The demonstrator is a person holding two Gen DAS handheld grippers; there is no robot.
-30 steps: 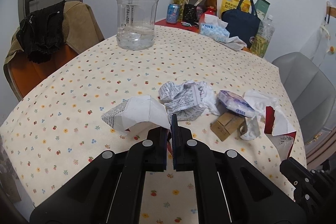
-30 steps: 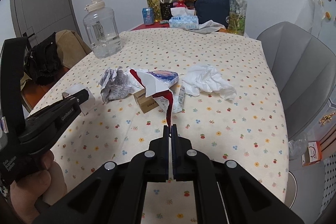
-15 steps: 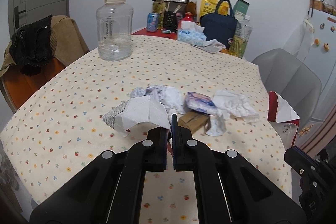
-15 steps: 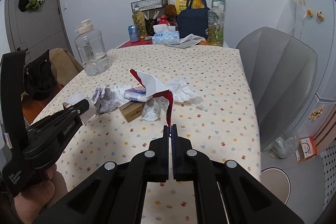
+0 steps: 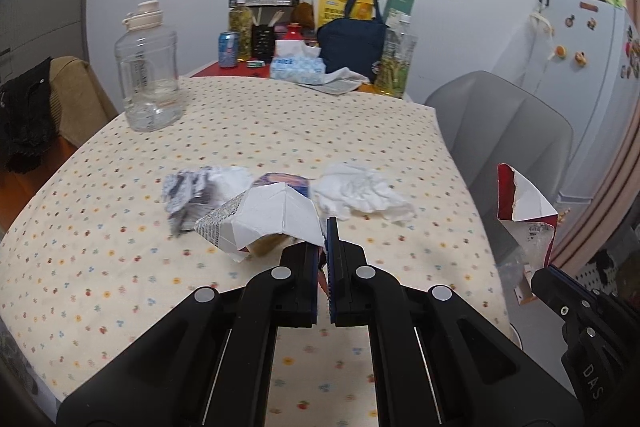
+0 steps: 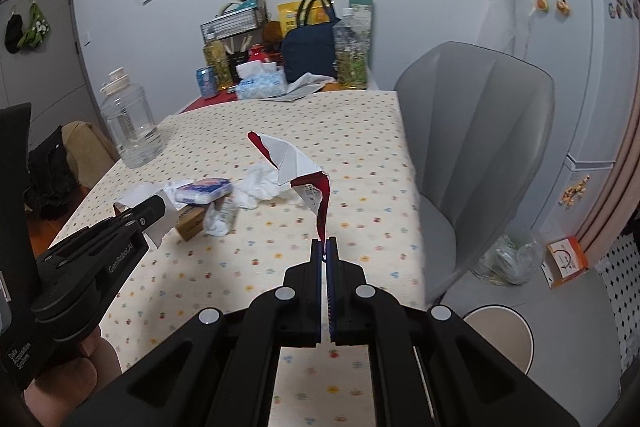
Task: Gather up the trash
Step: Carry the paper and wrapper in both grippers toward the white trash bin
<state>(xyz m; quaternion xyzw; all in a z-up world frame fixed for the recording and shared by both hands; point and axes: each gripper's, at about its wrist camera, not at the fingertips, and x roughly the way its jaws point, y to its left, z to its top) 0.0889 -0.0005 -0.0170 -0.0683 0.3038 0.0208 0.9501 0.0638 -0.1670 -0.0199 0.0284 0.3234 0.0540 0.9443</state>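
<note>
In the left wrist view, the left gripper (image 5: 327,251) had its jaws pressed together on a flattened white carton piece (image 5: 267,221) with printed grey text on one flap, held just above the dotted tablecloth (image 5: 260,131). Behind the carton lay the rest of the trash in a loose row: a crumpled printed paper (image 5: 188,191), a small blue-and-pink packet (image 5: 288,183) (partly hidden by the carton) and a crumpled white tissue (image 5: 362,193). A clear water jug (image 5: 148,79) stood toward the far left of the table. At the right edge the right gripper (image 5: 548,277) held up a torn red-and-white carton (image 5: 524,207) past the table's edge, in front of a grey chair (image 5: 512,143).

In the right wrist view, the right gripper (image 6: 324,247) was pinched shut on the lower red strip of the torn red-and-white carton (image 6: 296,163), which rose above the table. The left gripper (image 6: 148,215) showed at the left with the white carton piece (image 6: 140,195) behind its tip, beside a brown cardboard box (image 6: 190,225). A round white bin (image 6: 500,335) stood on the floor by the chair.
</note>
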